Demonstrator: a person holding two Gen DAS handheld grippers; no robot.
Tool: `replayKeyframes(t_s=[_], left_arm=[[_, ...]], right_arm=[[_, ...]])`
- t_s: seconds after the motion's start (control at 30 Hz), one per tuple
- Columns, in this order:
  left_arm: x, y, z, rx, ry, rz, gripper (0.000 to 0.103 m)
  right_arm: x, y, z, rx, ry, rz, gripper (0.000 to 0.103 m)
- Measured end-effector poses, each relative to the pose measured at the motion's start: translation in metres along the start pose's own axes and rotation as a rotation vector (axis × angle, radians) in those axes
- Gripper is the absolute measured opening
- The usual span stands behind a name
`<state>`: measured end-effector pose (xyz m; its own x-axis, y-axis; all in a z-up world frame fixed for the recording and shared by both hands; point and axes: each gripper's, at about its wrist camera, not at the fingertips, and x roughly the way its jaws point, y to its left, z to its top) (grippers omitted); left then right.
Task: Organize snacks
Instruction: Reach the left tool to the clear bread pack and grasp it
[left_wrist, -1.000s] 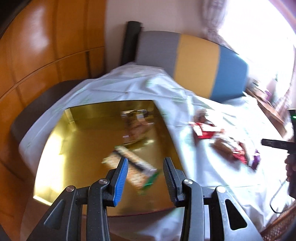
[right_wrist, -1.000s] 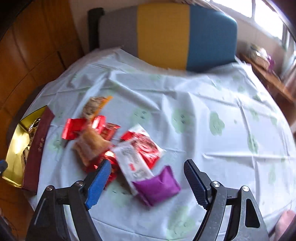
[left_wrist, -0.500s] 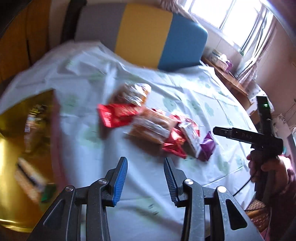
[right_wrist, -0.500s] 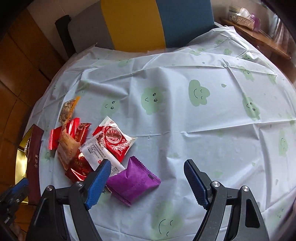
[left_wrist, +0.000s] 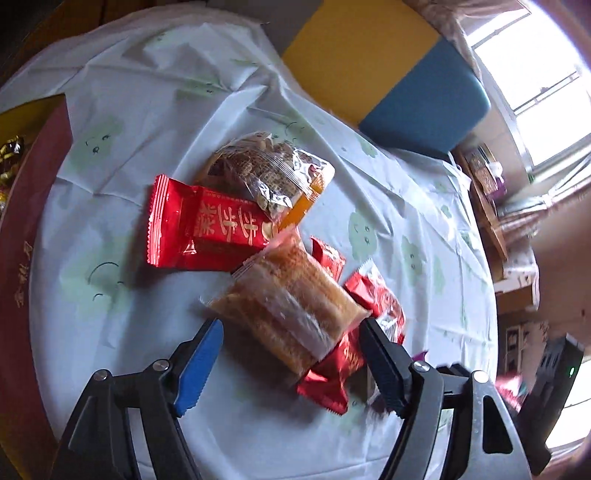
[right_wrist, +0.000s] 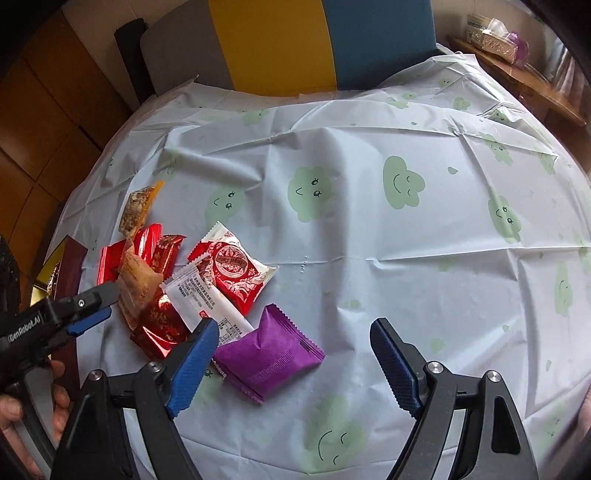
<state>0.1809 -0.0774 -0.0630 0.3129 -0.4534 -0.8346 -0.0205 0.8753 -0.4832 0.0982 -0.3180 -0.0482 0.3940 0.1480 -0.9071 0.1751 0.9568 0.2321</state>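
1. At the worktop's left edge stands the gold-lined box (left_wrist: 35, 229), its dark red wall toward the snacks; it looks like the likely place for them.
2. The left gripper (left_wrist: 291, 360) hangs over the left end of the snack pile, its jaws opening wide and pressing on nothing. The clear-wrapped wafer pack (left_wrist: 291, 306) lies just ahead of and between them, on top of red packets. Its long axis runs diagonally across the gap, from the blue pad toward the black one, so I judge a wrist roll is needed to close across its narrow width.
3. Beyond it lie the red packet (left_wrist: 207, 232) and the clear nut-brittle pack (left_wrist: 266, 177), farther from these jaws.
4. The right gripper (right_wrist: 291, 363) is over the pile's right end, jaws also opening, empty. The purple packet (right_wrist: 269, 356) lies flat between them, nearer the blue pad, corners pointing outward; this hand is nearest to it.
5. The rest of the tablecloth (right_wrist: 406, 240), toward the right edge, carries nothing.
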Motion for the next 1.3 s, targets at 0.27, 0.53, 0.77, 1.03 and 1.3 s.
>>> replayKeyframes(t_s=[0.27,0.53,0.77,1.03,1.3], left_arm=[[0.021,0.001,0.015,-0.118,0.020,0.033,0.080],[0.030,-0.015,0.016,-0.044,-0.004,0.131,0.079],[0.032,-0.022,0.005,0.116,-0.017,0.164,0.070],[0.015,-0.011,-0.005,0.191,-0.027,0.140,0.062],[-0.012,-0.009,-0.043,0.374,-0.076,0.193,0.062]], right_arm=[[0.003,0.003,0.000,-0.009,0.006,-0.010,0.102],[-0.003,-0.001,0.002,0.010,-0.017,-0.001,0.102],[-0.005,0.005,0.001,-0.022,-0.027,-0.006,0.102],[-0.006,-0.002,0.004,-0.006,-0.039,-0.017,0.102],[-0.003,-0.005,0.004,0.008,-0.029,-0.008,0.102]])
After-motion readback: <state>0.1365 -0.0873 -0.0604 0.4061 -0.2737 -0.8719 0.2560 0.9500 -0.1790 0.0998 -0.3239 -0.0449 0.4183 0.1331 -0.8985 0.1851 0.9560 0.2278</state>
